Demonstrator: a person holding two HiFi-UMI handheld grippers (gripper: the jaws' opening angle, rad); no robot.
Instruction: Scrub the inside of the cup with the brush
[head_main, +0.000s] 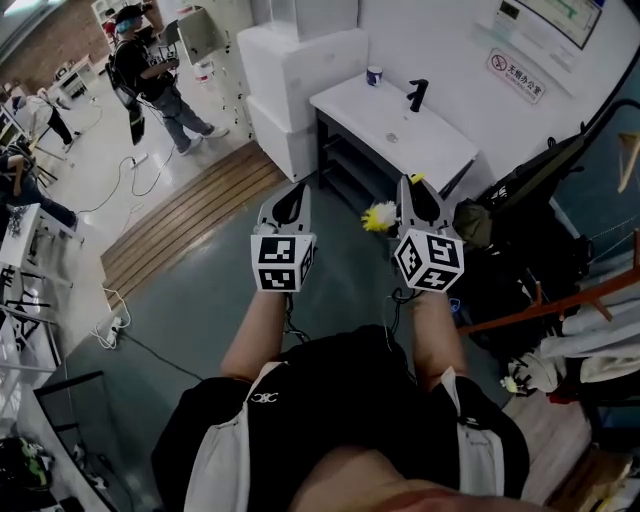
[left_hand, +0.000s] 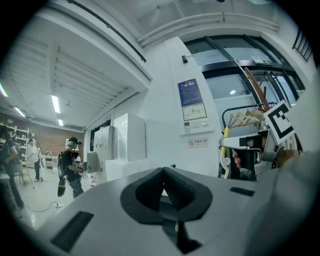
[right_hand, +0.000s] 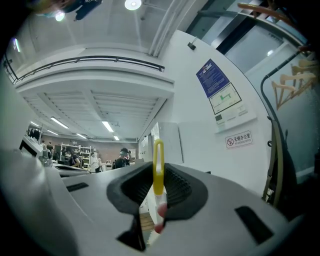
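Sitting at the far corner of the counter (head_main: 440, 140), the cup (head_main: 374, 75) was well apart from both grippers, so I judged that scrubbing had not begun and this was the approach. The brush (right_hand: 158, 170) was clamped by its yellow handle in my right gripper (head_main: 412, 192), bristles sticking out leftward. My left gripper (left_hand: 164, 187) was closed on nothing. Next I would need to reach the counter, open the left jaws and steady the cup.

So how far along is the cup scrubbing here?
Done: the right gripper is shut on the brush. In hand: nothing yet; the left gripper is shut and empty. Left: the cup sits apart on the counter ahead, so all scrubbing remains.
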